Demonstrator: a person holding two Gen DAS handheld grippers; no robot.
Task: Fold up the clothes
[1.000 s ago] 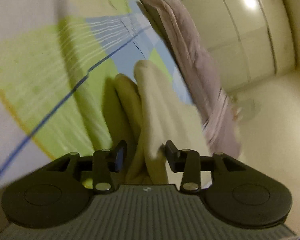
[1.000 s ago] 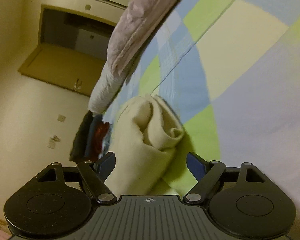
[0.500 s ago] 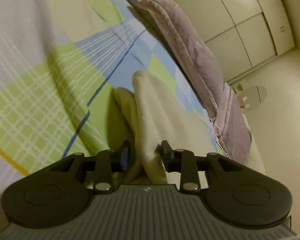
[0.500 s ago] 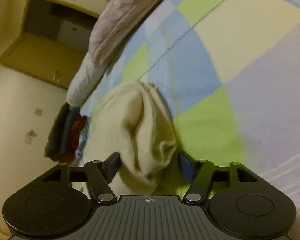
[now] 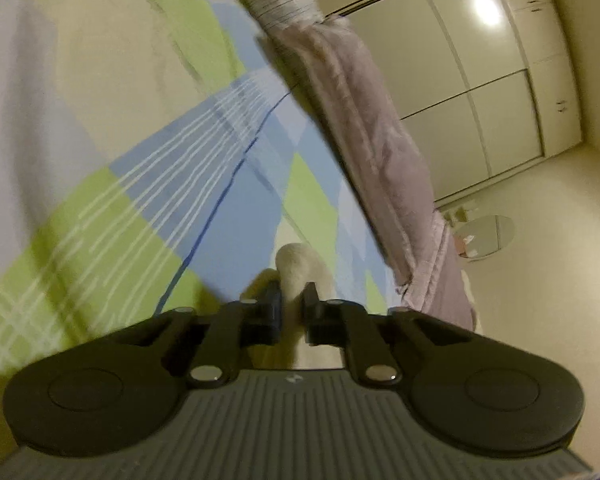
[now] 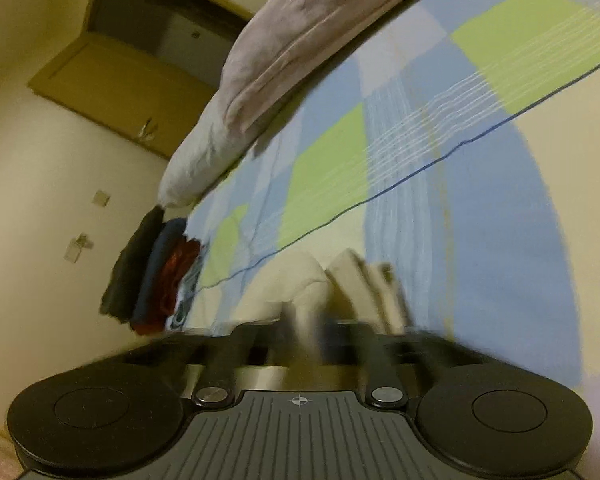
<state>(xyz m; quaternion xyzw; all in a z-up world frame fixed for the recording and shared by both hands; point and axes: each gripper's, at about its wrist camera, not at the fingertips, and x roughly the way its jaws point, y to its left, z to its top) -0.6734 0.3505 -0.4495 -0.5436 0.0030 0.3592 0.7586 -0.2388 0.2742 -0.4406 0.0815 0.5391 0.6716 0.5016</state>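
A cream garment [image 5: 296,270] is bunched into folds on a bed with a checked sheet [image 5: 112,152]. In the left wrist view my left gripper [image 5: 292,306] is shut on a fold of it, and only a small tip shows past the fingers. In the right wrist view the same cream garment [image 6: 300,284] lies in rolled layers right in front of my right gripper [image 6: 306,326]. That gripper's fingers are blurred but pinched close together on the cloth.
A mauve quilt [image 5: 364,120] is rolled along the bed's far edge. A stack of folded dark, blue and red clothes [image 6: 156,272] sits at the bed's corner. Cream wardrobe doors [image 5: 480,80] and a brown doorway [image 6: 140,64] lie beyond.
Both grippers have closed from open onto the cream garment. Both have drawn back along the bed with the cloth, so much less of it shows ahead of the fingers.
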